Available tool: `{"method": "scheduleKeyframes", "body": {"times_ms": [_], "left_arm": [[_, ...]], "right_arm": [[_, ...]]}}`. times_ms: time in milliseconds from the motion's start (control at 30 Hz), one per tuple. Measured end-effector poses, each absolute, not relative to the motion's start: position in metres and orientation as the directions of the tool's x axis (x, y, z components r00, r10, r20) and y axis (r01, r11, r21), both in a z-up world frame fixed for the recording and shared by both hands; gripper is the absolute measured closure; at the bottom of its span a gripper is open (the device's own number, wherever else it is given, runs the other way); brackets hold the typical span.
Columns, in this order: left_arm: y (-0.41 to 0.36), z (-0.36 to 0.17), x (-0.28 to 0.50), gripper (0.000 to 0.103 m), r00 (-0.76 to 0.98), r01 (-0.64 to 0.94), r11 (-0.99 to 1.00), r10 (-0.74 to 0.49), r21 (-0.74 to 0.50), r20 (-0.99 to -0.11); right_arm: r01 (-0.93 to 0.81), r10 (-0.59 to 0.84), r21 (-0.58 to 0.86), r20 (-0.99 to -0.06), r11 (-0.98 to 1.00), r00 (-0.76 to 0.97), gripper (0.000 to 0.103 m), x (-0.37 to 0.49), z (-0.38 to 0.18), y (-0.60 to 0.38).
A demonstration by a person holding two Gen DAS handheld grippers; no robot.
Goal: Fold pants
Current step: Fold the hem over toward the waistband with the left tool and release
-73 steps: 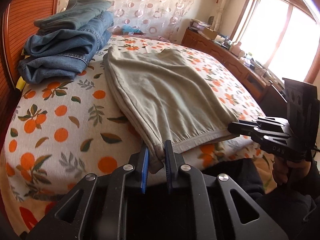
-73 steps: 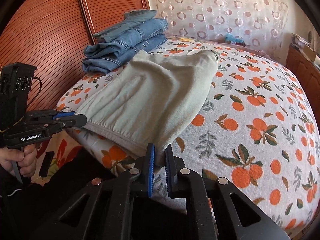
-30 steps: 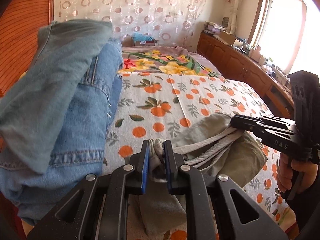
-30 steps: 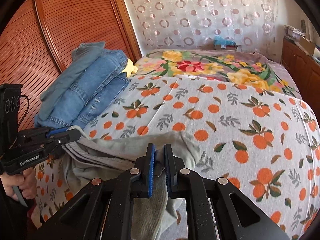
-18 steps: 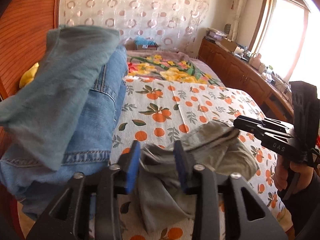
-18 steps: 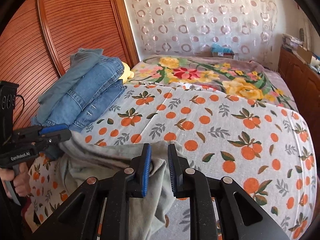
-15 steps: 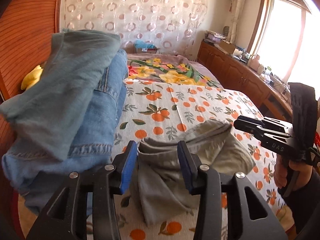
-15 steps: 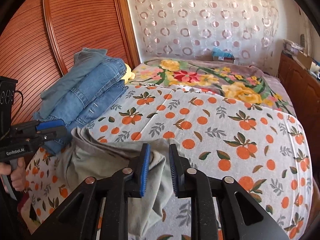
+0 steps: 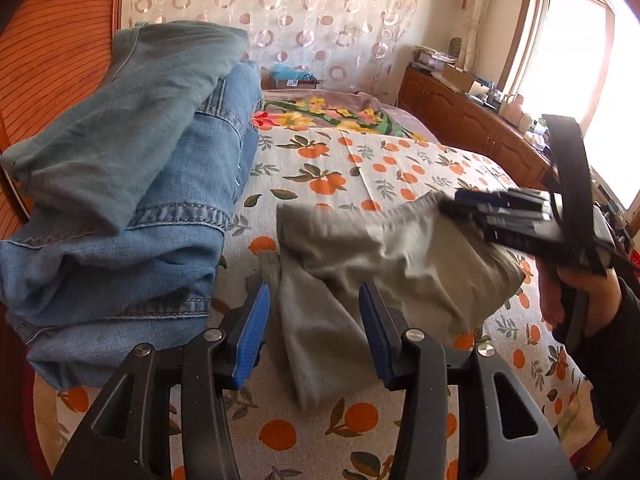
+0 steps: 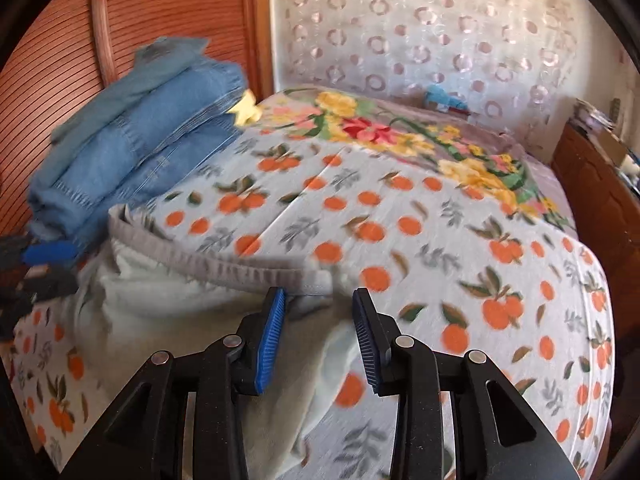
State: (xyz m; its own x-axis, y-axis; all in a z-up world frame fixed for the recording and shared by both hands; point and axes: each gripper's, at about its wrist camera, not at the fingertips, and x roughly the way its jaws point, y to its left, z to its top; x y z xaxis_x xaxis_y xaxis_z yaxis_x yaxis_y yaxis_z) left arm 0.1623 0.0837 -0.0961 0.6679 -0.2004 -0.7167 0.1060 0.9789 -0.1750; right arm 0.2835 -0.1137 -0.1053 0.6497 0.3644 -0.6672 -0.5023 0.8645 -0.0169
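Orange-printed cotton bedspread (image 9: 400, 160) is carrying a stack of folded blue denim jeans (image 9: 120, 200); just beside it, grey-green soft pants (image 9: 360, 264) are lying doubled over. The fold step looks to be ending. The left gripper (image 9: 314, 320) is standing released; the right gripper (image 10: 318, 332) is opening, cloth loose between its jaws. Next likely: smoothing or another fold. No readable writing.

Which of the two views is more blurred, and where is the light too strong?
Right wrist view: blurred nearly everywhere, the jeans pile and orange-print bedsheet smeared. Left wrist view: mostly sharp, only the right gripper and grey pants smear; the window is glaring white.
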Motion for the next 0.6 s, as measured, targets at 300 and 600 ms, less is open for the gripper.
{"method": "scheduleKeyframes", "body": {"times_ms": [300,600], "left_arm": [[0.078,-0.102,0.139,0.055,0.67,0.122,0.983,-0.185,-0.14,-0.719],[0.082,-0.118,0.12,0.055,0.651,0.113,0.985,-0.172,-0.13,-0.74]], "right_arm": [[-0.518,0.434,0.059,-0.632,0.853,0.643,0.066,0.247,-0.092,-0.141],[-0.573,0.48,0.086,-0.654,0.815,0.585,0.066,0.193,-0.11,-0.176]]}}
